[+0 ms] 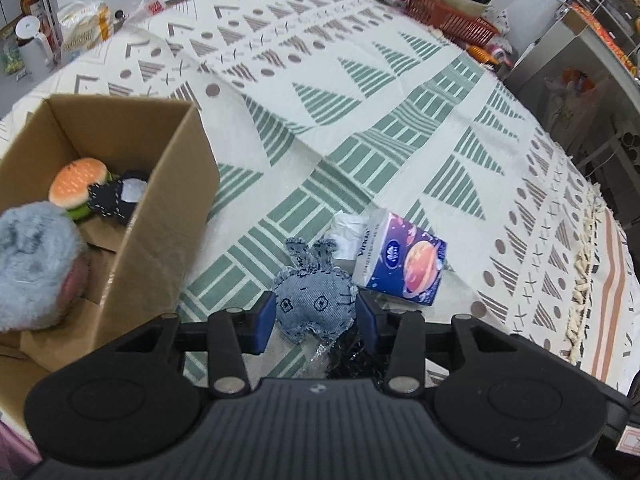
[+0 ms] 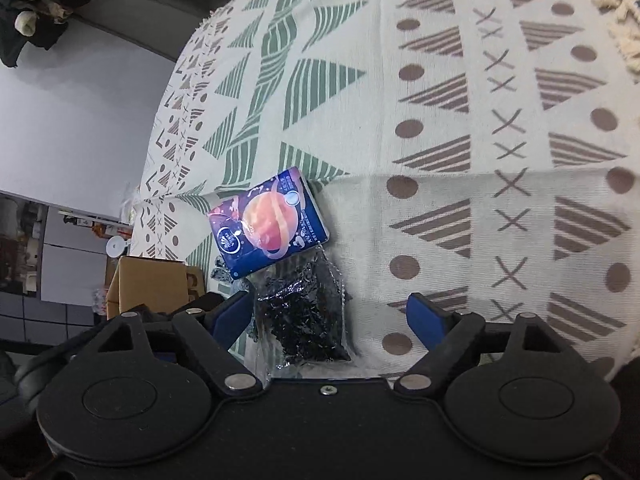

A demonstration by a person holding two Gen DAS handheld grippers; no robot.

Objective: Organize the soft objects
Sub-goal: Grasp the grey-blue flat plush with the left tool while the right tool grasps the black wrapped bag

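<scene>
The left gripper (image 1: 316, 316) has its blue fingers (image 1: 265, 320) spread on either side of a small denim stuffed toy (image 1: 312, 300) lying on the patterned cloth (image 1: 360, 120) that covers the desk. The pads sit just beside the toy's flanks without clearly pressing it, so I take this as the moment before the squeeze. To do it well, I would close across the plump middle of the body, not the thin ears that point away, and make sure the crinkly clear bag of black shreds (image 2: 304, 312) under its near edge is not caught in the pinch. Then it is a short lift over the wall of the cardboard box (image 1: 160, 208) just to the left, which already holds a plush hamburger (image 1: 78, 182), a dark stitched fabric toy (image 1: 116, 198) and a fluffy grey-blue plush (image 1: 32, 264).

The right gripper (image 2: 328, 320) also stands open and holds nothing. It hovers with the black-shred bag lying between its fingers, and the blue tissue pack with a planet print (image 2: 268, 224) lies just beyond, touching the bag.

Much is hard to read. The toy's underside and the part of the bag below it are hidden by the gripper body. The box floor is partly covered by the fluffy plush, so spare room there is a guess. White crumpled tissue (image 1: 346, 232) pokes out behind the pack, but I cannot tell if it is loose.
</scene>
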